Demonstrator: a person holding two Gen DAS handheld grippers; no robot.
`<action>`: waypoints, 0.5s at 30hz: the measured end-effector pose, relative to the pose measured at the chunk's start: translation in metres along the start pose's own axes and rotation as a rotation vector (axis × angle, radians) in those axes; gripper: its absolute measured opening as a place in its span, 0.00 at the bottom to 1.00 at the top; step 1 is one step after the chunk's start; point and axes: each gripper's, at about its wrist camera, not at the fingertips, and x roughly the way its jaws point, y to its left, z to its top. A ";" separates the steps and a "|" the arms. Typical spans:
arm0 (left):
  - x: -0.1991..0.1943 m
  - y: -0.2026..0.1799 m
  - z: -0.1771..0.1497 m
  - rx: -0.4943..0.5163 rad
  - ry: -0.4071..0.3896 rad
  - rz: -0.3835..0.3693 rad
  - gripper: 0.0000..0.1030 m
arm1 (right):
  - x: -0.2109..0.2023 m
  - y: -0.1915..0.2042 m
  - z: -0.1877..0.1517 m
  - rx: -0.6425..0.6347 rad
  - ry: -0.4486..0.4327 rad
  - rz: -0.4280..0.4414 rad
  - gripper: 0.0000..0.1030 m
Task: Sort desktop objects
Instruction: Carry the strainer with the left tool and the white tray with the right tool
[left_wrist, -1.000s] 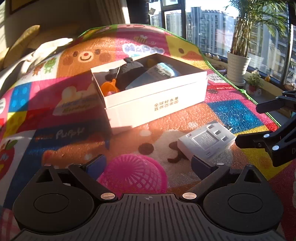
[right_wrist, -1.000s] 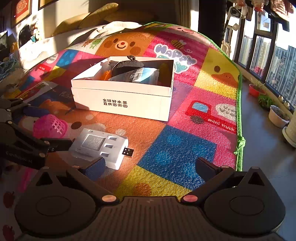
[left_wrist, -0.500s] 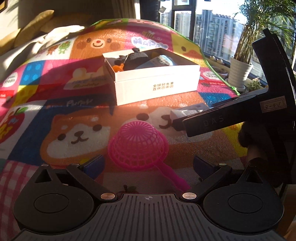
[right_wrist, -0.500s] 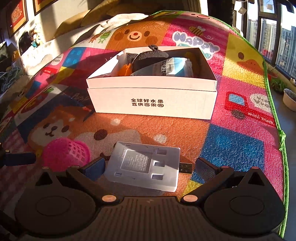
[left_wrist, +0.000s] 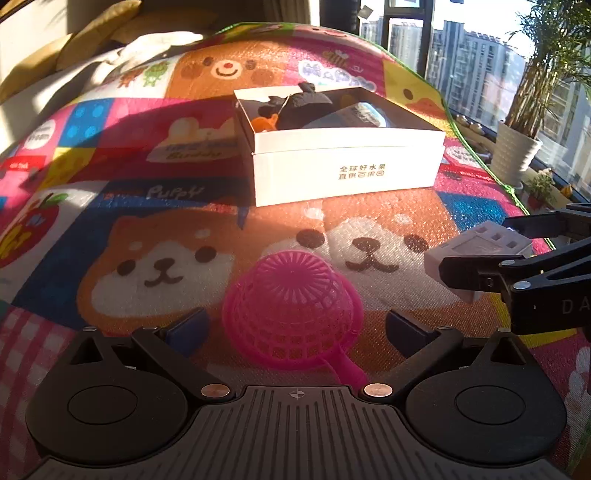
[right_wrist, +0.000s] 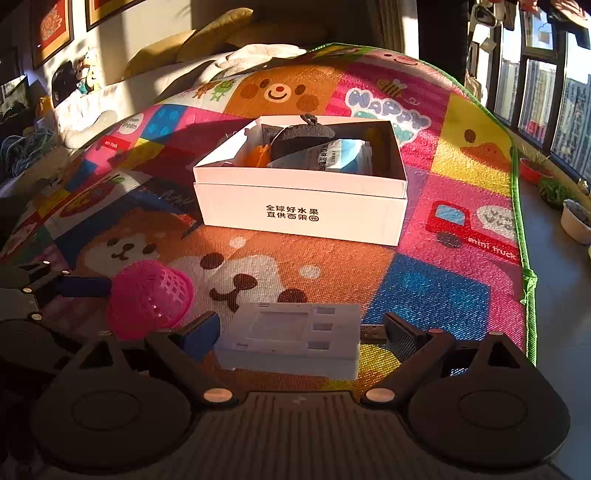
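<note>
The right gripper (right_wrist: 301, 334) straddles the grey card reader (right_wrist: 291, 338) on the play mat (right_wrist: 424, 295); its jaws have just been closing, pads not yet pressing, presumably to lift it into the white box (right_wrist: 299, 210). The left gripper (left_wrist: 295, 326) stands released around the pink basket (left_wrist: 291, 314), lined up for the same.

Pink mesh strainer (left_wrist: 291, 310) dome-up on mat, handle toward me, between my left fingers. White flat adapter (right_wrist: 291, 338) with USB plug on its right end, level between my right fingers. White box (right_wrist: 301, 192) beyond, open, holding dark pouch, orange item, blue-white packet.
</note>
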 end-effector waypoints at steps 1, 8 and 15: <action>0.001 0.000 0.001 -0.002 -0.004 0.003 1.00 | -0.005 -0.002 -0.001 -0.001 -0.006 -0.006 0.88; -0.001 -0.003 -0.001 0.024 -0.030 0.029 0.86 | -0.021 -0.010 -0.010 -0.003 0.001 -0.008 0.80; -0.013 0.000 -0.011 0.059 -0.021 0.003 0.89 | -0.019 -0.005 -0.028 -0.111 -0.031 -0.059 1.00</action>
